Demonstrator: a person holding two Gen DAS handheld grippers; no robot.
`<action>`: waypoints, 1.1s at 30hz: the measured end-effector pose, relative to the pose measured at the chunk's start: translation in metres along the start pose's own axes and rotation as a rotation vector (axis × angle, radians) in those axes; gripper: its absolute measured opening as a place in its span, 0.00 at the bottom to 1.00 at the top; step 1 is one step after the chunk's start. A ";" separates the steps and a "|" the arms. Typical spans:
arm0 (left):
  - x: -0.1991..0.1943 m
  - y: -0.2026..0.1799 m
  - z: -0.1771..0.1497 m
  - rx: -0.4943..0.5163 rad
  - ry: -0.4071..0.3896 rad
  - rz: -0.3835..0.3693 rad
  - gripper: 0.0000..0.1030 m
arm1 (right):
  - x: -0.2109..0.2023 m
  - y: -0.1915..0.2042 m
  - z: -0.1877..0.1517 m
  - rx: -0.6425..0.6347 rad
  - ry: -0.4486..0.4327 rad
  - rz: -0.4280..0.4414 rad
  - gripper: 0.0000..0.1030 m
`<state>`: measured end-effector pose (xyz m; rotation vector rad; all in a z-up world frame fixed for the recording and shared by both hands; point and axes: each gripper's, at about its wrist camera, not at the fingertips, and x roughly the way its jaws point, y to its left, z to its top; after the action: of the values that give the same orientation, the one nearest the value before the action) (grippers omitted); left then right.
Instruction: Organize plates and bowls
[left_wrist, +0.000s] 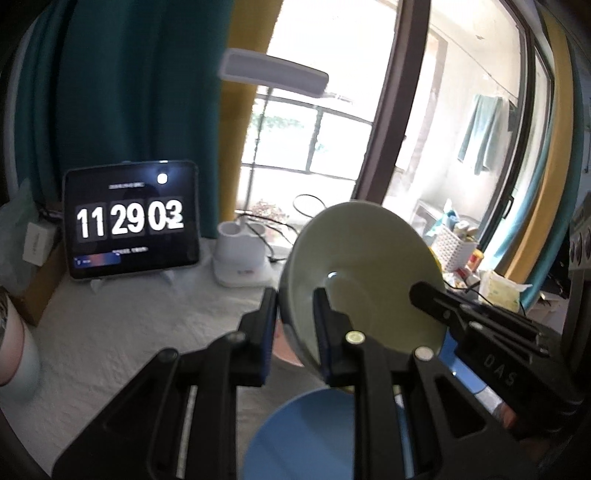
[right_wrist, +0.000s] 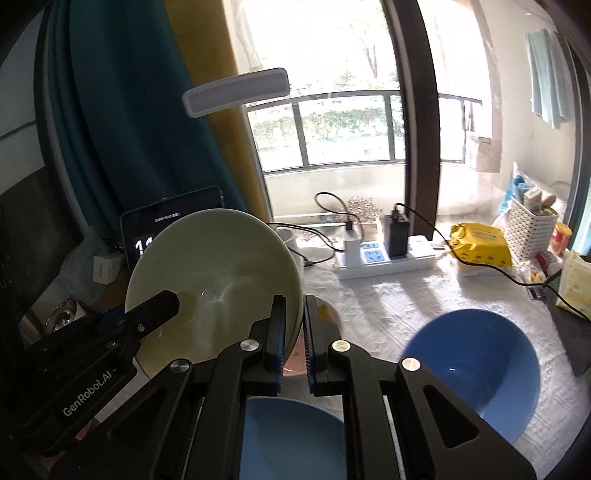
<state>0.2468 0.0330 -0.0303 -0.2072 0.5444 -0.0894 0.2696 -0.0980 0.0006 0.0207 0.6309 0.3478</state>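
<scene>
Green bowl (left_wrist: 369, 266) between both clamped tongs (left_wrist: 295, 314).

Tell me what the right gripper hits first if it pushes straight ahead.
Likely the pink dish on the table just beyond the right gripper, which is clamped on the green bowl; depth is unclear.

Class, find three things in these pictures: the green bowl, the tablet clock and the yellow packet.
green bowl (right_wrist: 221, 266), right wrist view, on its inner wall.
tablet clock (left_wrist: 129, 221), left wrist view, on the screen's digits.
yellow packet (right_wrist: 480, 245), right wrist view, on its top face.
</scene>
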 end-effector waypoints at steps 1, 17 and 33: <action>0.001 -0.004 0.000 0.003 0.003 -0.006 0.19 | -0.003 -0.004 -0.001 0.003 -0.002 -0.007 0.10; 0.015 -0.078 -0.007 0.065 0.042 -0.070 0.19 | -0.035 -0.074 -0.014 0.072 -0.013 -0.066 0.10; 0.054 -0.150 -0.031 0.146 0.149 -0.124 0.19 | -0.052 -0.151 -0.038 0.161 0.011 -0.142 0.10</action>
<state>0.2719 -0.1257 -0.0502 -0.0922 0.6703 -0.2654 0.2555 -0.2604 -0.0186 0.1272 0.6658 0.1595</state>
